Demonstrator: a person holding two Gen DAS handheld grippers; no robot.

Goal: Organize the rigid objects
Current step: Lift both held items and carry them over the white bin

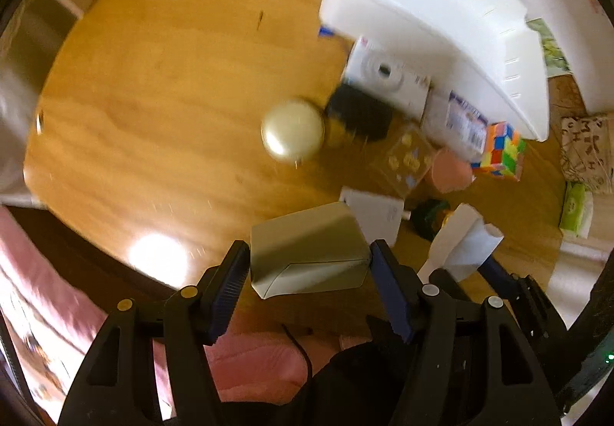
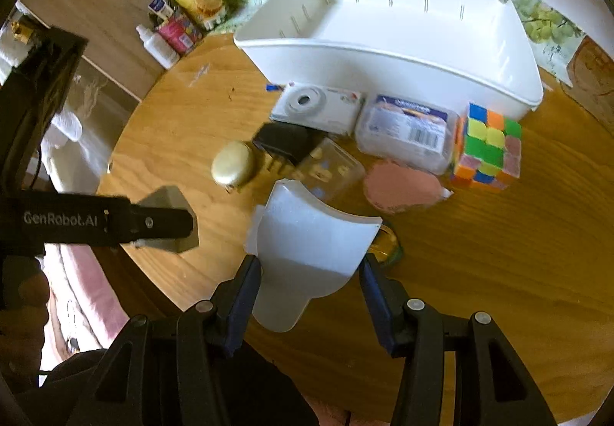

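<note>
- Between the left gripper [image 1: 309, 263] pads, a small beige box [image 1: 307, 253] is pinched by its side faces; stiff and light by the look.
- Ahead of the right gripper [image 2: 311, 282], a white plastic scoop [image 2: 311, 249] is clamped across its body; smooth, possibly slippery.
- Beyond both, the white bin [image 2: 383, 54] is waiting.
</note>
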